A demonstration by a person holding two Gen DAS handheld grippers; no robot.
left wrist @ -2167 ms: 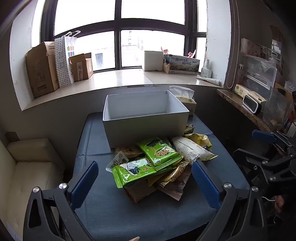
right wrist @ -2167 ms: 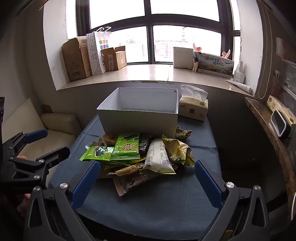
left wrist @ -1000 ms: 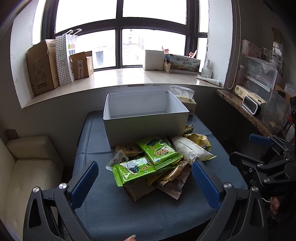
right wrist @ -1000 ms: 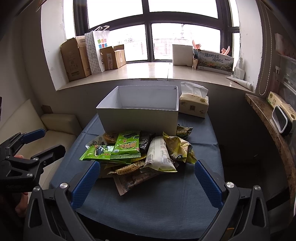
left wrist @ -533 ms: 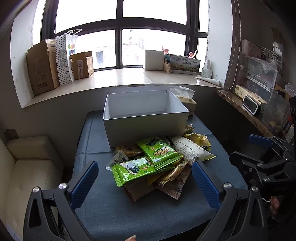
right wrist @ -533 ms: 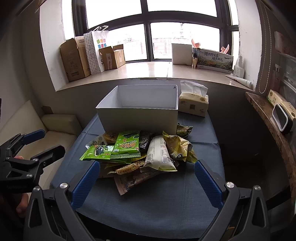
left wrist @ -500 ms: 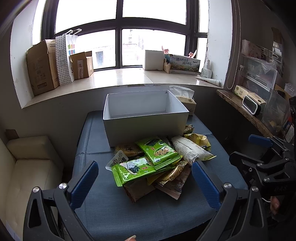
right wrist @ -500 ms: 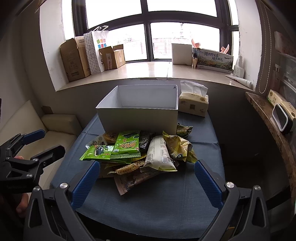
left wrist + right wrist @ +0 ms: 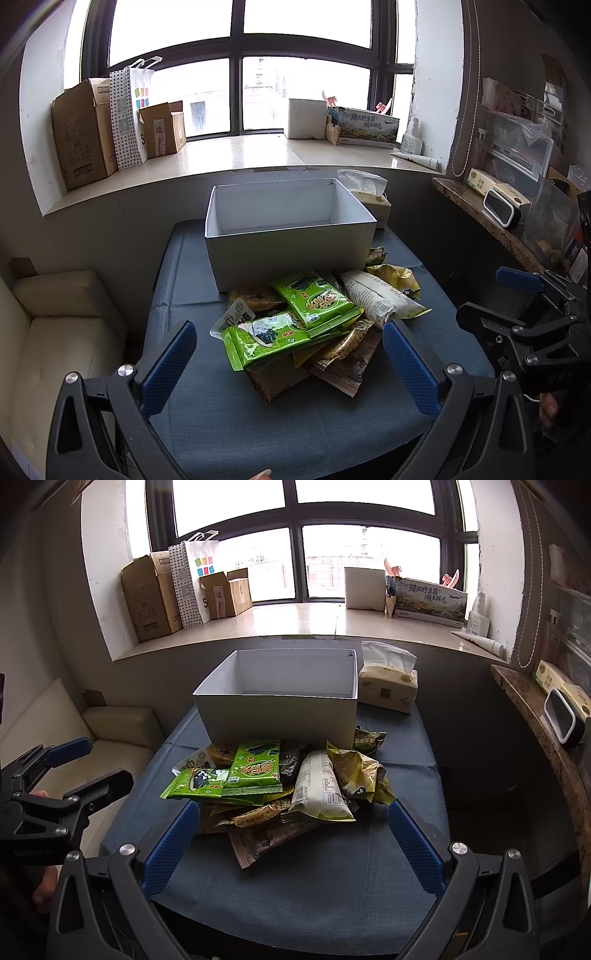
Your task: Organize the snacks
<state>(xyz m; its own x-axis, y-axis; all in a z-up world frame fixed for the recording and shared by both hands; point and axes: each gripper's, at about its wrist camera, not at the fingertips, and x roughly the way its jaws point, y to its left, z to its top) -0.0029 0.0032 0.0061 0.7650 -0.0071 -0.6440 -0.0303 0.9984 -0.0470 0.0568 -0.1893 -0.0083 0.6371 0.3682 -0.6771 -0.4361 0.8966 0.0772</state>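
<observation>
A heap of snack packets lies on the blue-covered table (image 9: 295,424) in front of an empty white box (image 9: 291,251). On top are two green seaweed packets (image 9: 317,299), with a white packet (image 9: 376,299) and a yellow bag (image 9: 395,273) to their right. A brown wrapper (image 9: 347,369) sticks out at the near side. My left gripper (image 9: 288,339) is open, held above the near table edge short of the heap. My right gripper (image 9: 293,816) is open too, just as far back, facing the white packet (image 9: 317,786) and the box (image 9: 277,716). Neither touches anything.
A tissue box (image 9: 388,690) stands right of the white box. A cream sofa (image 9: 55,332) is left of the table, and a wooden shelf (image 9: 480,214) with a small clock is to the right. Cardboard boxes (image 9: 85,133) line the windowsill behind.
The right gripper has drifted very slightly; the left is almost still. Snacks and box lie as before, and both grippers stay open.
</observation>
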